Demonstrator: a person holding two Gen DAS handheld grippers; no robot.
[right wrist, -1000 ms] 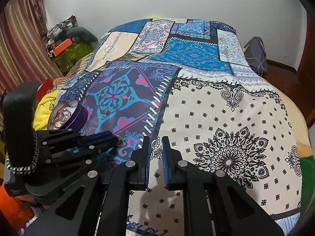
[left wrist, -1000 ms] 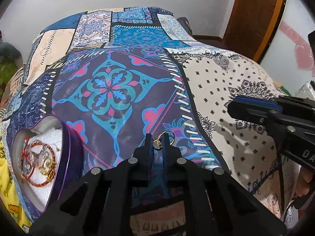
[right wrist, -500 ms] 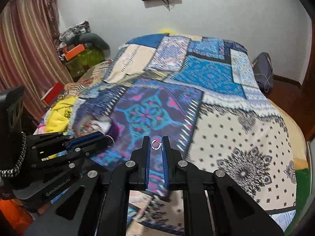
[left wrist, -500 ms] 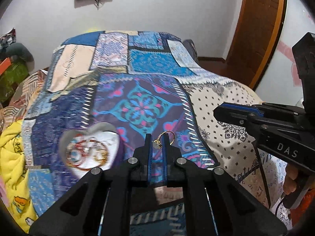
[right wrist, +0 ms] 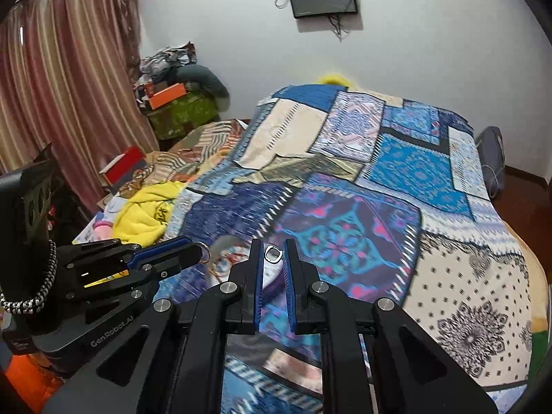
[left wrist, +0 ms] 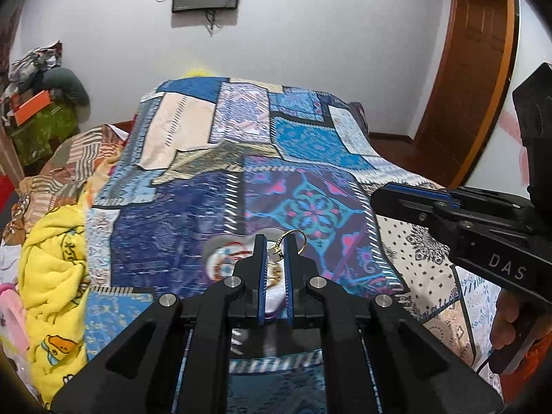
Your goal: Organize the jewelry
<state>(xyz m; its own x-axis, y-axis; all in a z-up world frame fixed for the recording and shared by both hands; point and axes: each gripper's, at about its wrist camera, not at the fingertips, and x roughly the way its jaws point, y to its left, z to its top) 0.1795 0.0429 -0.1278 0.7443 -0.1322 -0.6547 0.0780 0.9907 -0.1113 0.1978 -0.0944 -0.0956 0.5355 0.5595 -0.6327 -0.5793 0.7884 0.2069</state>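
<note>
Both grippers rose; only right wrist view shows silver ring.

soft, even indoor light here, no hard shadows. my fisheye bends the door frame and curtain, corners going black. the bedspread smears with motion blur; my black fingers stay sharp.

Patchwork-covered bed carries a heart-shaped box.
</note>
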